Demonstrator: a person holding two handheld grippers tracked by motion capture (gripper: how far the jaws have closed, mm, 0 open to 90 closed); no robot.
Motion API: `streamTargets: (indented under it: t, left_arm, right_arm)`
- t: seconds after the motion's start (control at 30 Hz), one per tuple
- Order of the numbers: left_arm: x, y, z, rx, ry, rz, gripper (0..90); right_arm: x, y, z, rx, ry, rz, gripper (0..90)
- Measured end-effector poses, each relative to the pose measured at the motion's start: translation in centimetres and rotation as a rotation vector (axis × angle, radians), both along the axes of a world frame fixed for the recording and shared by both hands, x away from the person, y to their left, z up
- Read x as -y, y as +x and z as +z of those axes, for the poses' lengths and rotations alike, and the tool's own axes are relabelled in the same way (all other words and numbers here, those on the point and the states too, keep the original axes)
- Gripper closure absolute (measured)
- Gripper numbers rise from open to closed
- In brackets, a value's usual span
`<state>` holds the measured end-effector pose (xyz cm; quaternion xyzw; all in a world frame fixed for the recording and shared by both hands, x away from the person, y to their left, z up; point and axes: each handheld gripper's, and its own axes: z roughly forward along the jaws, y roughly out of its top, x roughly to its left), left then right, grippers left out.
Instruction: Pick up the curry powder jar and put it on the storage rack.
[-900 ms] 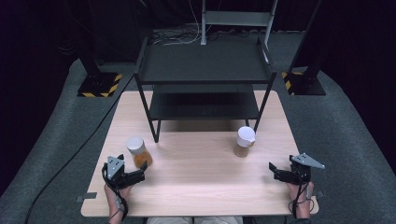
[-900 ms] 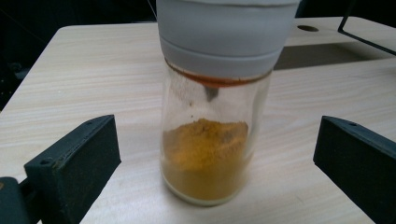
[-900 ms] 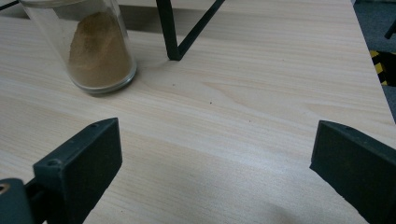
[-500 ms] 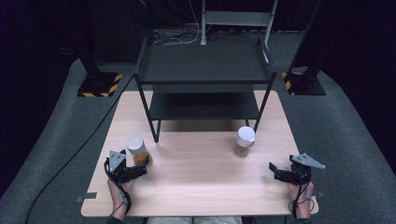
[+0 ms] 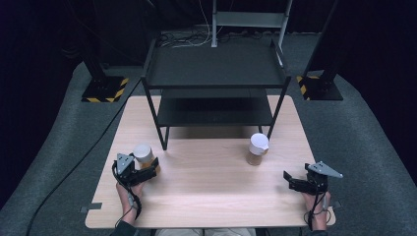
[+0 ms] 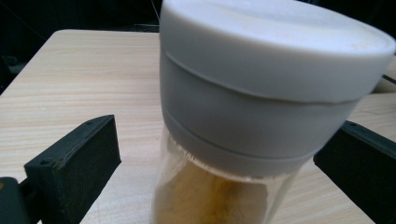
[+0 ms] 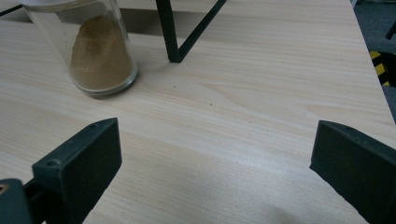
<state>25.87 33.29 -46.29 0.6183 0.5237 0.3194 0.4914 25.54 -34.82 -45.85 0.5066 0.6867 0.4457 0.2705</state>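
A pale wood worktop (image 5: 211,196) stands on grey carpet (image 5: 373,147) in a dark room, with a black two-tier shelf rack (image 5: 214,73) at its far edge. At lower left of the high view, the left tongs (image 5: 147,169) gape wide around a white-lidded jar (image 6: 261,93) of brown powder without pressing it. At lower right, the right tongs (image 5: 287,179) stand wide open and empty, a second jar (image 5: 256,148) left of them.

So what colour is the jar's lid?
The lid is pale grey, clearest in the left gripper view.

No readable text, labels or numbers on anything.
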Motion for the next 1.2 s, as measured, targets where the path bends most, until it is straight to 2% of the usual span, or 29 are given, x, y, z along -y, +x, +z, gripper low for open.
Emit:
streamTargets:
  t: [0.1,0.23,0.33,0.4,0.57,0.97,1.2]
  left_arm:
    - [0.2,0.1,0.0,0.002,0.011,0.013,0.0]
    - [0.0,0.2,0.0,0.002,0.018,0.005,0.7]
    - [-0.2,0.0,-0.1,0.011,0.011,-0.009,13.7]
    - [-0.2,-0.3,-0.4,0.034,0.009,-0.011,21.1]
    - [-0.3,-0.4,-0.6,0.047,0.019,-0.031,32.1]
    - [-0.6,-0.3,-0.5,0.053,0.032,-0.05,33.4]
    - [-1.1,-0.1,-0.2,0.043,0.036,-0.064,33.5]
  right_arm:
    - [0.0,-0.1,-0.1,0.005,0.001,0.0,0.7]
    - [0.1,0.0,0.0,0.0,0.003,0.004,0.7]
    - [0.1,0.0,-0.1,0.003,0.004,0.002,0.7]
    - [0.1,0.0,0.0,0.0,0.003,0.003,0.8]
    - [0.2,0.0,0.0,0.001,0.006,0.005,0.8]
    - [0.2,0.1,0.0,0.004,0.0,0.02,1.2]
    - [0.3,0.0,-0.1,0.006,0.005,0.021,1.2]
